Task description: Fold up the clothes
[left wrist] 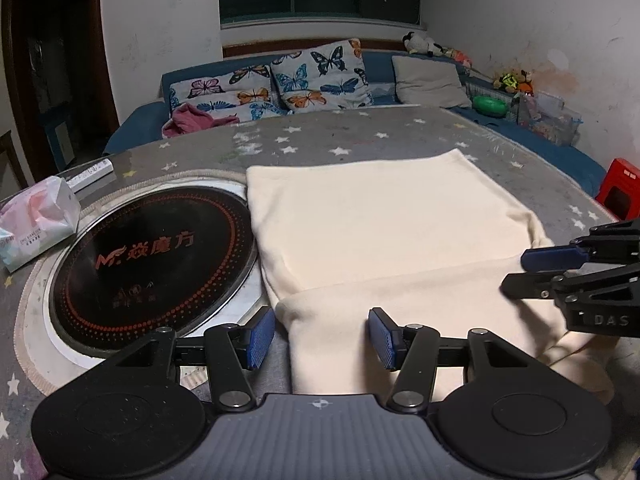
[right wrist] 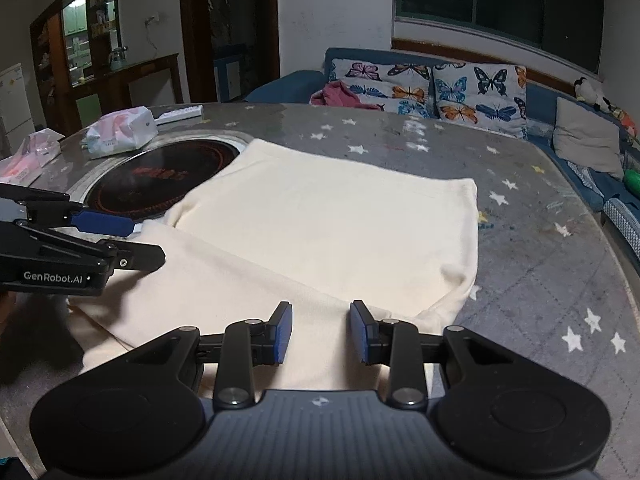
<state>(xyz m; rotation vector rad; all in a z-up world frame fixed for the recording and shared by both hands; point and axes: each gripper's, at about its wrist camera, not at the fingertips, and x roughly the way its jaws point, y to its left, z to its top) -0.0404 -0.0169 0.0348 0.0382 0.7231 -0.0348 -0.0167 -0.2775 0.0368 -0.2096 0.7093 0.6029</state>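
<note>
Left gripper (left wrist: 322,338): jaws parted about halfway, nothing clamped, near left corner of cream garment (left wrist: 384,240) lying between blue pads (left wrist: 256,338) (no pinch visible). Right gripper (right wrist: 320,330): narrower gap, empty, over garment's near edge. Garment folded flat on star-print table (right wrist: 540,248), left edge beside black round cooktop (left wrist: 156,260). Beyond: butterfly cushions (left wrist: 320,76).

A round table under a grey star-print cloth (left wrist: 360,136) carries a folded cream garment (left wrist: 380,216), right of the inset induction hob (left wrist: 156,256); tissue packs (left wrist: 36,220) lie left of the hob.
</note>
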